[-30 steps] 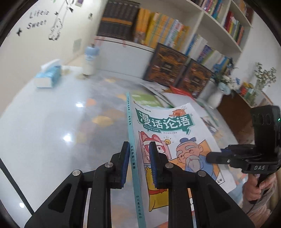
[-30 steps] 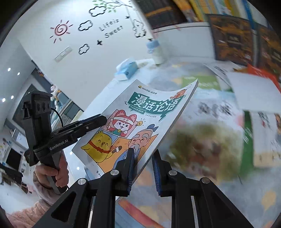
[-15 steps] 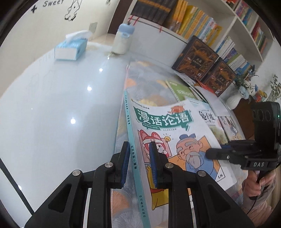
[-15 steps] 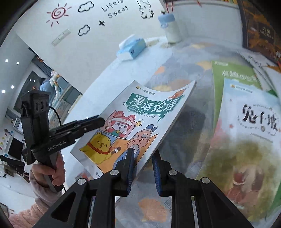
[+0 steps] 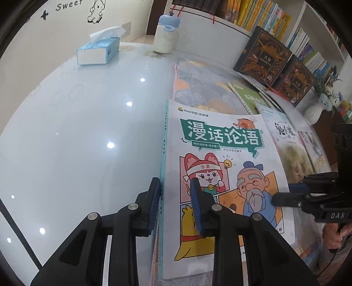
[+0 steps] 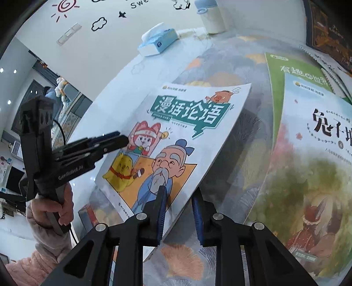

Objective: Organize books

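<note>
A white comic book with green Chinese title [image 5: 222, 167] lies low over the patterned table mat [image 5: 204, 88]. My left gripper [image 5: 176, 206] straddles its spine edge, jaws slightly parted around it. My right gripper [image 6: 179, 212] straddles the book's [image 6: 176, 140] opposite edge, jaws likewise a little apart. The right gripper also shows in the left wrist view [image 5: 292, 194], and the left gripper in the right wrist view [image 6: 114, 140]. Other books lie to the right: a pale rabbit-cover book [image 6: 312, 167] and a green book [image 6: 292, 68].
A blue tissue box [image 5: 99, 49] and a white bottle with blue lid [image 5: 166, 35] stand at the table's far side. Two dark ornate books [image 5: 275, 63] lean against the bookshelf [image 5: 253, 15]. A white vase [image 5: 314, 112] stands at far right.
Both grippers have lowered the comic book from a tilted, raised pose toward the mat. The jaws of both look wider apart now than before.
</note>
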`<action>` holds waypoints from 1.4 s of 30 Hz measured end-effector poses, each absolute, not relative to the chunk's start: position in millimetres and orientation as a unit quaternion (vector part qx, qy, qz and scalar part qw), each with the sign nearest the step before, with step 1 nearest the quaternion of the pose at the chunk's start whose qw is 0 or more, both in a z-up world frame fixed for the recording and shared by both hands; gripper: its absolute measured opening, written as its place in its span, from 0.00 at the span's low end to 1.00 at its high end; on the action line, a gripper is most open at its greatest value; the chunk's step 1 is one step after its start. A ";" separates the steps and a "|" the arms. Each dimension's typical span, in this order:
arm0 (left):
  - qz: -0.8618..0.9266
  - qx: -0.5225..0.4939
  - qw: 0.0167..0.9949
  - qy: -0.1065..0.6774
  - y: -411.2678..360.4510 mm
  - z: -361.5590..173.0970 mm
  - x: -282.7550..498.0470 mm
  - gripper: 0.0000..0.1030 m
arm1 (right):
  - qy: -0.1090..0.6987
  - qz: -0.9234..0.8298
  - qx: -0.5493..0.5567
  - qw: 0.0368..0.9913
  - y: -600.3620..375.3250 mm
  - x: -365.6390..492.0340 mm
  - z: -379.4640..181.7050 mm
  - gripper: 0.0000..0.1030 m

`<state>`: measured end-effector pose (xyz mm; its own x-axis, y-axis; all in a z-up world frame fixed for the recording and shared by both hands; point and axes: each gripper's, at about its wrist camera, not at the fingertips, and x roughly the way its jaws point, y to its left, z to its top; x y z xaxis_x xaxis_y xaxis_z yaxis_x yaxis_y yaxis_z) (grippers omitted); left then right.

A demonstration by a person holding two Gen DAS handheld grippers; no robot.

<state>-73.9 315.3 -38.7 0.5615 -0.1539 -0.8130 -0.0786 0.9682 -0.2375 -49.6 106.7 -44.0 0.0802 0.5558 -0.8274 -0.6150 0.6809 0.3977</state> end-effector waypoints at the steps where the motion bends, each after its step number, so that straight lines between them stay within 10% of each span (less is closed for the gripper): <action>1: -0.020 -0.125 0.875 0.468 315.7 -39.0 -73.9 0.24 | 0.549 0.398 -0.027 0.735 106.4 -50.3 -44.9 0.22; 10: 0.028 -0.113 0.878 0.464 316.1 -28.1 -81.0 0.30 | 0.581 0.390 0.004 0.714 97.7 -50.4 -57.2 0.36; 15: 0.044 -0.120 0.874 0.469 309.2 -16.1 -78.3 0.56 | 0.560 0.406 0.029 0.721 75.3 -60.0 -36.8 0.64; 42: -0.081 -0.068 0.862 0.495 114.4 -43.0 -23.0 0.64 | 0.530 0.274 0.130 0.792 -111.8 -12.2 -38.5 0.68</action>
<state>-23.0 114.4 -43.0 0.4971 -0.2067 -0.8427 0.0712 0.9777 -0.1978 -12.2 -111.8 -38.5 0.2873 0.5725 -0.7679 -0.2960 0.8155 0.4972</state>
